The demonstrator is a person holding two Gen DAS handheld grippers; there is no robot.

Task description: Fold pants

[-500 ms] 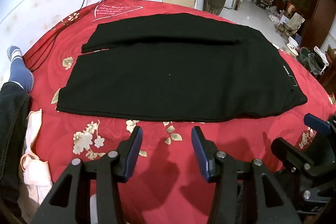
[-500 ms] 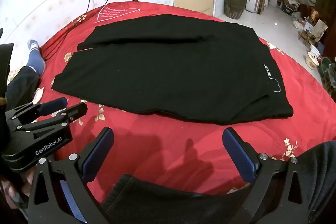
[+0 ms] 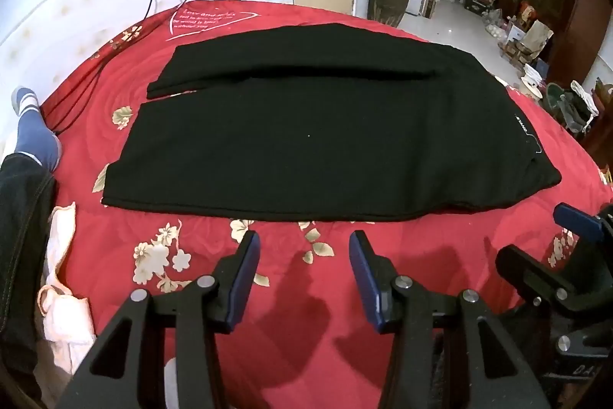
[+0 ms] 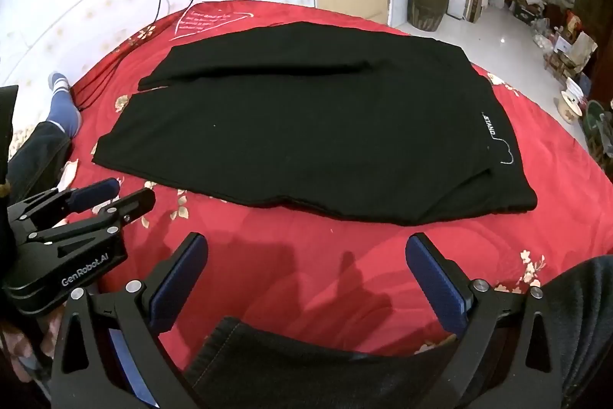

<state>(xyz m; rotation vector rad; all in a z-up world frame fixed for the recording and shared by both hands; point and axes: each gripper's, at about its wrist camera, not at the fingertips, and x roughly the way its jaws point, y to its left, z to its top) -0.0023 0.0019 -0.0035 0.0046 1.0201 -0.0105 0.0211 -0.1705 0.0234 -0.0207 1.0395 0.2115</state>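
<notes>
Black pants lie on a red floral bedspread in a cluttered room, both claws gaping empty.

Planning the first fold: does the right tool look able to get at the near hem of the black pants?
Probably yes. The right tool stands open and empty over bare red bedspread, and nothing lies between it and the black pants.
</notes>
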